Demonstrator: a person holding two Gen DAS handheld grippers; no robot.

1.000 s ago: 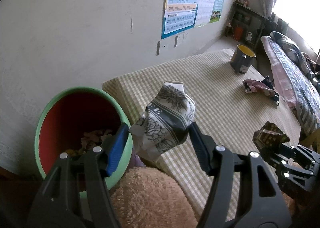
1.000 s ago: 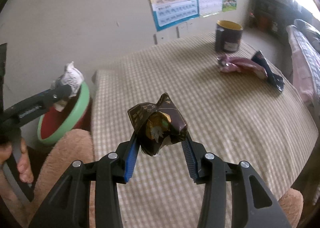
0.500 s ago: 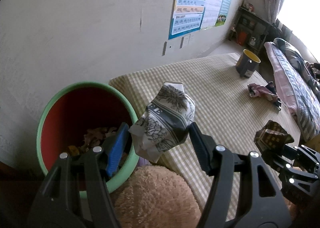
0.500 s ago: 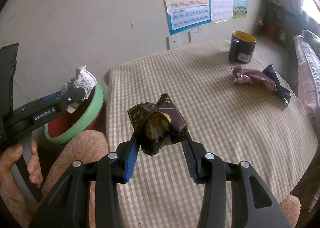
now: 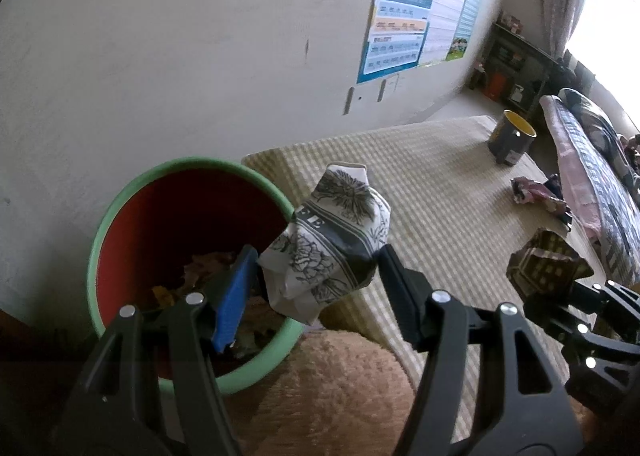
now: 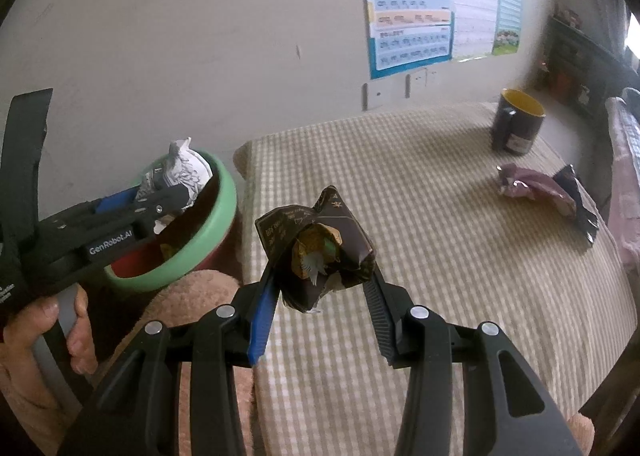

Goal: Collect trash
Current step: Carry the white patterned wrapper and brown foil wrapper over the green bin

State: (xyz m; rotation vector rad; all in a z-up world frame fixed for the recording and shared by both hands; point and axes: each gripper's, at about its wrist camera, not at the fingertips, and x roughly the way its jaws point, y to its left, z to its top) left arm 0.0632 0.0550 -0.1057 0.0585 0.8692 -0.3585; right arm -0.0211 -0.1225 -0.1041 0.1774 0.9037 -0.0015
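The side of the left gripper (image 6: 168, 196), at nine o'clock in the right wrist view, bears white lettering reading "GenRobot.AI". The crumpled white wrapper (image 5: 332, 244) it clamps shows the letters "E E" on a dark band. The wall poster (image 6: 412, 16) at one o'clock carries rows of print too small to read.

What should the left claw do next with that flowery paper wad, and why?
Probably nudge a bit further left, then open. The left claw grips the flowery paper wad at the green bin rim's edge, not clearly over its red inside.
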